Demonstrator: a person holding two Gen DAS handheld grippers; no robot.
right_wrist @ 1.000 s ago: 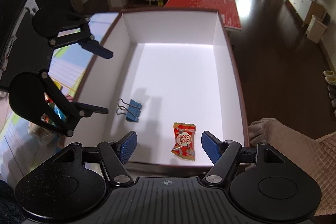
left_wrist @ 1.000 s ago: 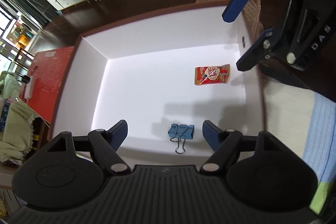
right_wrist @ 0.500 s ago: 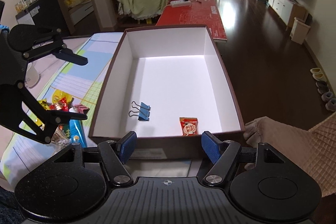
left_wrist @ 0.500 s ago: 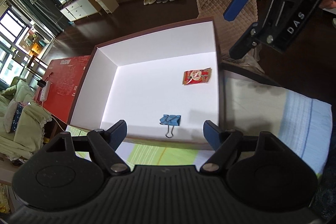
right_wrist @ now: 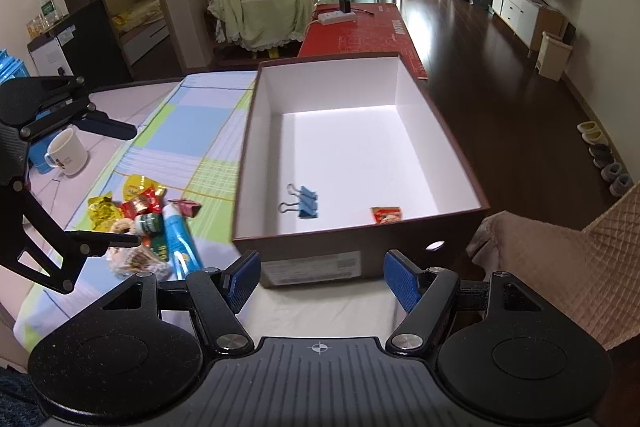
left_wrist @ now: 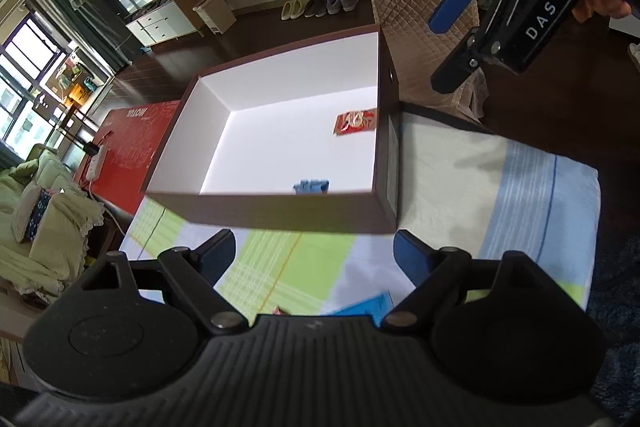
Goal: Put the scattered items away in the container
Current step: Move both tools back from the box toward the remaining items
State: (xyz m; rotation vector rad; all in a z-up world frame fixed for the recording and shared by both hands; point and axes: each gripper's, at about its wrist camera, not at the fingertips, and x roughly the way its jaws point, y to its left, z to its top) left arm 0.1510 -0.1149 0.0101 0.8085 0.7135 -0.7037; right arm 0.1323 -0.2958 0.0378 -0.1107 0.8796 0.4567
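Both tongs, left (left_wrist: 314,251) and right (right_wrist: 322,281), released, empty; box (right_wrist: 256,131) holds clip (right_wrist: 306,203), candy (right_wrist: 386,215); snacks (right_wrist: 140,219) at nine o'clock on tabletop (right_wrist: 192,131).

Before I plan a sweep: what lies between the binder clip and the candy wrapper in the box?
Nothing: in the right wrist view, bare white box floor separates the binder clip from the candy wrapper.

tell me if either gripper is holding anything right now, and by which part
Nothing is held. The left gripper and the right gripper are both open and empty; the binder clip and candy packet lie in the box.
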